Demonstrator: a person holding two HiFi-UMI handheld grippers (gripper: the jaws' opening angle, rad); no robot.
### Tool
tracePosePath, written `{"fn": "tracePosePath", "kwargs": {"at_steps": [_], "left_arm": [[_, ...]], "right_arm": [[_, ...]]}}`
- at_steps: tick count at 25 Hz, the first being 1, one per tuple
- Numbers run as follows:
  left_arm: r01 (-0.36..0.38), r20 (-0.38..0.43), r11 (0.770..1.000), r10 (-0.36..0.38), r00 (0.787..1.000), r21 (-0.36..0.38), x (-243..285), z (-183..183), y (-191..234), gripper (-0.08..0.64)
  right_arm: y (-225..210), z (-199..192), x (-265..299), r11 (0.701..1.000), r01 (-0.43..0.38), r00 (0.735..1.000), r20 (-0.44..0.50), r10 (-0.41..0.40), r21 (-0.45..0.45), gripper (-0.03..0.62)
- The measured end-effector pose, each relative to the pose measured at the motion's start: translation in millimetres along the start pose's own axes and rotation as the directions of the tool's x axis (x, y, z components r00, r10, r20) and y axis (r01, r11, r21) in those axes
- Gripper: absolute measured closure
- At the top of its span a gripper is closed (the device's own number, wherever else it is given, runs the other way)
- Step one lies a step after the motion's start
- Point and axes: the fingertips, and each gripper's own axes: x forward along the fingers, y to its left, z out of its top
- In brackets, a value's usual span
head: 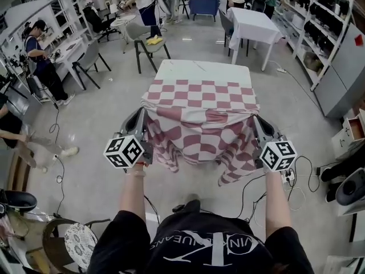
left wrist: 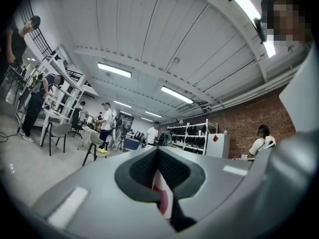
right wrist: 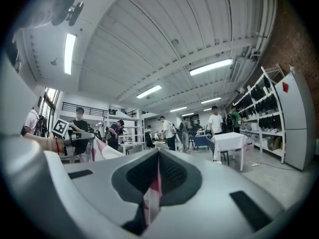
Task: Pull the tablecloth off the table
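Directly ahead of the person stands a small table, seen from above. A red-and-white checked tablecloth (head: 199, 104) covers only the near half of the tabletop (head: 202, 72); the far half is bare and pale. The tablecloth's near part hangs off the front edge in loose folds. The left gripper (head: 141, 124) holds its near left corner and the right gripper (head: 258, 127) its near right corner. In each gripper view the jaws are clenched on a thin fold of tablecloth. People (head: 43, 56), chairs (head: 145, 39) and shelves (head: 319, 21) fill the room beyond.
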Motion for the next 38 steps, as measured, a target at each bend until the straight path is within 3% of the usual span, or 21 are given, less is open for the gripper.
{"fn": "tracePosePath", "kwargs": {"at_steps": [6, 13, 26, 38], "left_arm": [[-0.036, 0.015, 0.999, 0.036, 0.999, 0.018, -44, -15, -18, 0.551], [-0.043, 0.025, 0.996, 0.041, 0.999, 0.08, -91, -2, -34, 0.551], [-0.074, 0.035, 0.995, 0.072, 0.997, 0.064, -160, 8, -62, 0.551], [-0.062, 0.02, 0.996, 0.061, 0.998, 0.062, -203, -3, -61, 0.551]], "right_arm": [[16, -9, -34, 1.0, -0.012, 1.0, 0.011, 0.013, -0.007, 0.581], [43, 1, -70, 1.0, -0.016, 1.0, 0.027, 0.016, -0.006, 0.581], [72, 15, -127, 0.999, -0.042, 0.998, 0.047, 0.042, 0.008, 0.581], [101, -2, -155, 0.999, -0.044, 0.997, 0.057, 0.042, 0.029, 0.581]]}}
